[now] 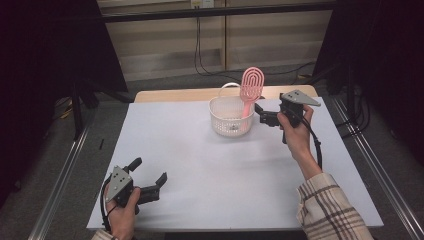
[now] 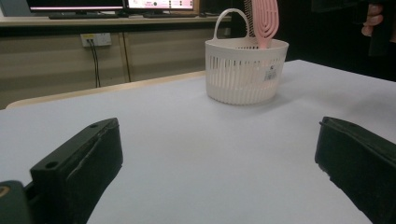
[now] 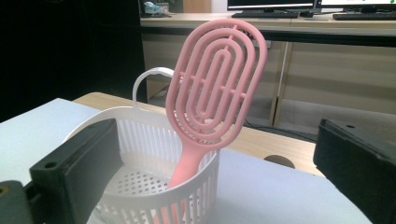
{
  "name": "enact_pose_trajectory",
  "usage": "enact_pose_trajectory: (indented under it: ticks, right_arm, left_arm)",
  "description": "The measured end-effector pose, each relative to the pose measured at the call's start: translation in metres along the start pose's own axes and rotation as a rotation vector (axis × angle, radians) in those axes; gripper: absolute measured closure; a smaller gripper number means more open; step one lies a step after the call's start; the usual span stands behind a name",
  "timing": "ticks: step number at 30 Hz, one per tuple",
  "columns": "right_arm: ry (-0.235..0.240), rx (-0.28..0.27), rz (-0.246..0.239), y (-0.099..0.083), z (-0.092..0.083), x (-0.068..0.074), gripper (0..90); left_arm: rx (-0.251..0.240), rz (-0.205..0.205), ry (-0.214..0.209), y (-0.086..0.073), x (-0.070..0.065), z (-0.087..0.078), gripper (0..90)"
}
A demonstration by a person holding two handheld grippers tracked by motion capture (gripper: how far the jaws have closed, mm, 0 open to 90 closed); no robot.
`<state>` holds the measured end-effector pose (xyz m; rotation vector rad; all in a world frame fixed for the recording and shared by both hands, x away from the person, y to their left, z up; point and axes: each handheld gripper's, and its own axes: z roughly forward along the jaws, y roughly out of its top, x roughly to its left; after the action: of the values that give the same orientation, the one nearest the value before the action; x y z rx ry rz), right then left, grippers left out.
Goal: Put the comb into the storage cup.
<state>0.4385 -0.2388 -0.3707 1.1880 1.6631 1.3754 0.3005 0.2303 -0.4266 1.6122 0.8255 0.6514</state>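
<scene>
We see the pink hairbrush [image 3: 215,84] standing handle-down in the white basket [image 1: 229,120], leaning on its rim, with our right gripper [image 1: 266,116] spread empty just beside the basket and our left gripper [image 1: 150,189] spread well away from it, so we judge a nudge could tip the light basket.

On the table [image 1: 210,175] in front of me, the basket [image 1: 227,120] sits toward the far edge, a little right of the middle. The brush [image 1: 249,90] stands in it, handle down, leaning on its right rim. My right gripper [image 1: 261,116] is just beside the basket's right side. My left gripper [image 1: 150,177] rests at the near left corner, well apart.
</scene>
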Motion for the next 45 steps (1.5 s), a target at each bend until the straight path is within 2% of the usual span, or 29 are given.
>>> enact_pose_trajectory:
  ticks: [6, 12, 14, 19, 28, 31, 36, 45]
  right_arm:
    - [-0.016, 0.000, -0.040, -0.006, -0.008, 0.002, 0.3]
    - [-0.012, 0.004, -0.046, -0.011, -0.017, 0.004, 0.3]
    - [-0.024, 0.019, -0.058, -0.013, -0.020, 0.003, 0.2]
    - [-0.030, 0.015, -0.067, -0.018, -0.028, 0.003, 0.3]
    - [-0.058, 0.002, -0.090, -0.027, -0.043, 0.004, 0.3]
    - [-0.061, -0.033, -0.108, -0.031, -0.049, 0.006, 0.4]
    - [-0.059, -0.023, -0.106, -0.035, -0.055, 0.006, 0.4]
    - [-0.059, -0.034, -0.103, -0.042, -0.069, 0.009, 0.4]
  left_arm:
    - [0.001, -0.003, -0.004, 0.000, 0.000, 0.000, 1.0]
    - [-0.002, -0.006, -0.011, 0.000, -0.001, 0.000, 1.0]
    - [-0.003, -0.006, -0.012, 0.000, -0.001, 0.000, 1.0]
    - [-0.003, -0.004, -0.009, 0.000, 0.000, 0.000, 1.0]
    - [-0.003, -0.005, -0.007, 0.000, 0.000, 0.000, 1.0]
    - [-0.005, -0.003, -0.009, 0.001, -0.001, 0.000, 1.0]
    - [0.000, 0.004, -0.013, 0.000, -0.001, 0.000, 1.0]
    - [-0.005, -0.007, -0.002, 0.000, -0.002, 0.000, 1.0]
